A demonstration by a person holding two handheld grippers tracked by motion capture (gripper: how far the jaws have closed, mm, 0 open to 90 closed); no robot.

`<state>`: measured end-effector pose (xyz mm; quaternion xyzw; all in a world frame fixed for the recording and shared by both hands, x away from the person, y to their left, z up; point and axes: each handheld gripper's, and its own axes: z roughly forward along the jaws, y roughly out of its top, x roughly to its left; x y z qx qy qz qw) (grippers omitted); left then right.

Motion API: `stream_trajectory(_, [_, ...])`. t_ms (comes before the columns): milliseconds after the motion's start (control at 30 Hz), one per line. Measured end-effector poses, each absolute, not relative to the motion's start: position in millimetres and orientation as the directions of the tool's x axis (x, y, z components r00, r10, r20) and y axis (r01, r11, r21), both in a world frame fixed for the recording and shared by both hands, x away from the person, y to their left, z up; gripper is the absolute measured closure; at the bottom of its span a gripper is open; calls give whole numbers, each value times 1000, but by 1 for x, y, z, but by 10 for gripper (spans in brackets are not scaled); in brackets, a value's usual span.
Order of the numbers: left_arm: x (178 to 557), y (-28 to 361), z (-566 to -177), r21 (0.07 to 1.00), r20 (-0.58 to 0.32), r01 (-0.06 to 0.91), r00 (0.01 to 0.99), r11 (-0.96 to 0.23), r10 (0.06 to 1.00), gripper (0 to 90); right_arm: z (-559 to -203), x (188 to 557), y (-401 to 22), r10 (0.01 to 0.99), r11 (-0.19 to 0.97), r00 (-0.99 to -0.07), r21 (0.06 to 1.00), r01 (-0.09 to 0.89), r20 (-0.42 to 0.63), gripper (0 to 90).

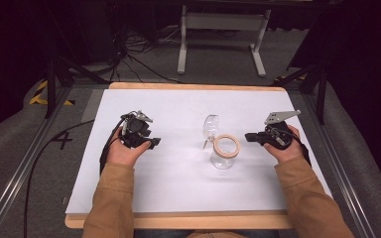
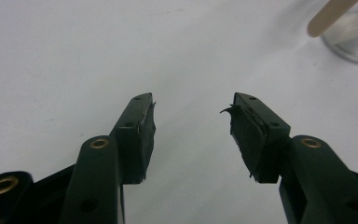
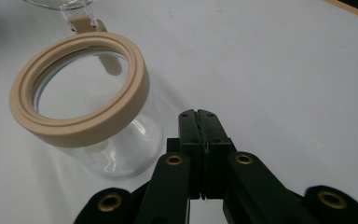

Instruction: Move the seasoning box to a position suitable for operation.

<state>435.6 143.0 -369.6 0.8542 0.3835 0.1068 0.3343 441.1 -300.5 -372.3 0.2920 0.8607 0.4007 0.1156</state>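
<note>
- Your desk [image 1: 178,188] is white on top, with a pale wood edge.
- Your jar [image 3: 116,140] is clear glass; its ring [image 3: 77,126] is beige.
- Your lid [image 1: 210,125] is clear glass too.
- Your left hand-held gripper [image 2: 191,135] is black, with brass-coloured rivets.
- Your right hand-held gripper [image 3: 204,123] is black, with the same brass-coloured rivets and a grey plate on top.
- Your sleeves [image 1: 110,203] are tan.
- The floor [image 1: 30,163] is grey; yellow-and-black striped tape [image 1: 40,94] lies at its left.
</note>
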Motion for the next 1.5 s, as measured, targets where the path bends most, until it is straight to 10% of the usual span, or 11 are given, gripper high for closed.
stream_trajectory(1500, [400,105,-328,617,-51,447,844,-648,533,483,-412,453,-276,515,571,-850,696,435,110,900])
